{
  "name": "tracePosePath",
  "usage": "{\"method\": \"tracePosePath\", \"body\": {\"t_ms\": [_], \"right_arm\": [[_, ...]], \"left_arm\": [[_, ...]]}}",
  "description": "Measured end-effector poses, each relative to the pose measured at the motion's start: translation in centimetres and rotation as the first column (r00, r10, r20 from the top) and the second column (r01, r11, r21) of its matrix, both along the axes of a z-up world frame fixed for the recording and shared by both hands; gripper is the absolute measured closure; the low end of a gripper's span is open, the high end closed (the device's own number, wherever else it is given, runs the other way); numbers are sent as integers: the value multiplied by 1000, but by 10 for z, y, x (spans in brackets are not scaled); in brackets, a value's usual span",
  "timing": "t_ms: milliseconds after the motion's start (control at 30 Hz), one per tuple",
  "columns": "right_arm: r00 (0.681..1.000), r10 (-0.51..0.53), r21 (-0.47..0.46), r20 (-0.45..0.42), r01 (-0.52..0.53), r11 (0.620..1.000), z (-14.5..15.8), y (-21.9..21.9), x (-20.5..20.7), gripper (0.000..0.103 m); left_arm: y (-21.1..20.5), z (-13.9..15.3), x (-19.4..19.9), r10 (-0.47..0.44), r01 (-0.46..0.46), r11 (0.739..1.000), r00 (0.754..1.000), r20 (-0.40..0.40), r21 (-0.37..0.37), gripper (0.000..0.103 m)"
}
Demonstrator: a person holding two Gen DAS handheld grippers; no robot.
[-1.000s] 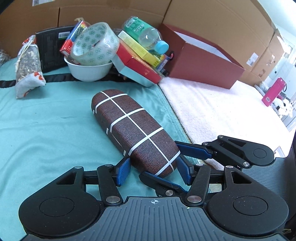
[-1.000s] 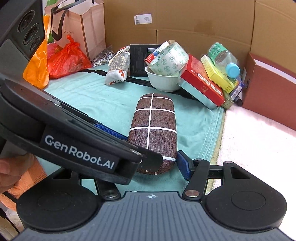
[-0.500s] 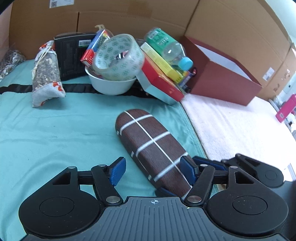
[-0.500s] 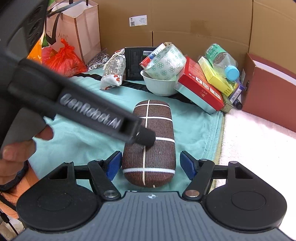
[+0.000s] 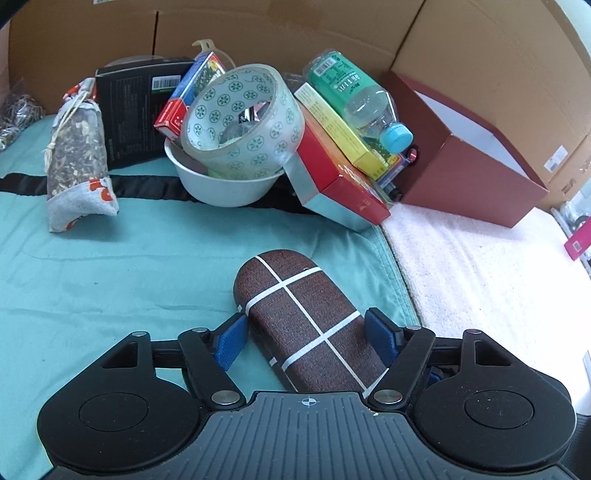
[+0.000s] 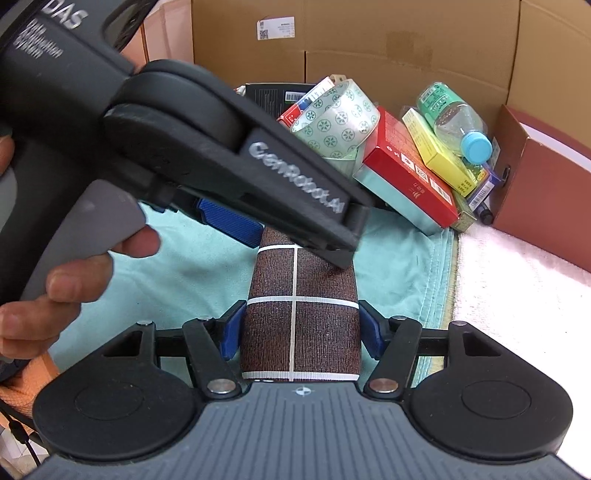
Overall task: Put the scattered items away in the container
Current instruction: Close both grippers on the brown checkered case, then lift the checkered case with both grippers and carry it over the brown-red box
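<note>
Brown cardboard wall (image 5: 295, 33) across far side, folded panels with vertical creases; continues round right side (image 5: 491, 66). White printed label (image 6: 276, 27) stuck on cardboard, far left in right wrist view. Work surface covered near and left by teal cloth (image 5: 110, 266), faint wrinkles, stitched hem at right edge. Black strip (image 5: 147, 182) crosses cloth far side. White fluffy towel (image 5: 480, 266) covers right part of surface. Light bright, even; soft shadows.
</note>
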State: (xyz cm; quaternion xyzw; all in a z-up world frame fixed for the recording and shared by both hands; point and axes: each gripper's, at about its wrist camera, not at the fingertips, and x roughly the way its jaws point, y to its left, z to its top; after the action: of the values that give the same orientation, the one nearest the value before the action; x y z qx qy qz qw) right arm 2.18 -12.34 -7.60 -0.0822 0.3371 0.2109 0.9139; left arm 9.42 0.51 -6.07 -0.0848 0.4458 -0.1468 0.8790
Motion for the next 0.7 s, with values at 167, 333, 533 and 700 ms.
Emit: {"method": "tracePosePath", "body": {"t_ms": [167, 333, 533, 700], "right_arm": [[1000, 1, 0, -9, -1, 1000, -2, 1, 3, 35], [1000, 0, 16, -31, 1, 1000, -4, -1, 10, 35], [1000, -4, 22, -26, 5, 1000, -6, 1, 14, 34], [1000, -9, 28, -25, 10, 1000, -6, 0, 14, 34]], "left_arm": [[-4, -9, 6, 2, -2, 1000, 1000, -9, 1, 21], [-5, -15, 8, -12, 12, 1000, 1000, -7, -6, 19], [-7, -15, 10, -24, 24, 1000, 1000, 12, 19, 18], [-4, -13, 12, -25, 25, 999, 1000, 6, 20, 19]]}}
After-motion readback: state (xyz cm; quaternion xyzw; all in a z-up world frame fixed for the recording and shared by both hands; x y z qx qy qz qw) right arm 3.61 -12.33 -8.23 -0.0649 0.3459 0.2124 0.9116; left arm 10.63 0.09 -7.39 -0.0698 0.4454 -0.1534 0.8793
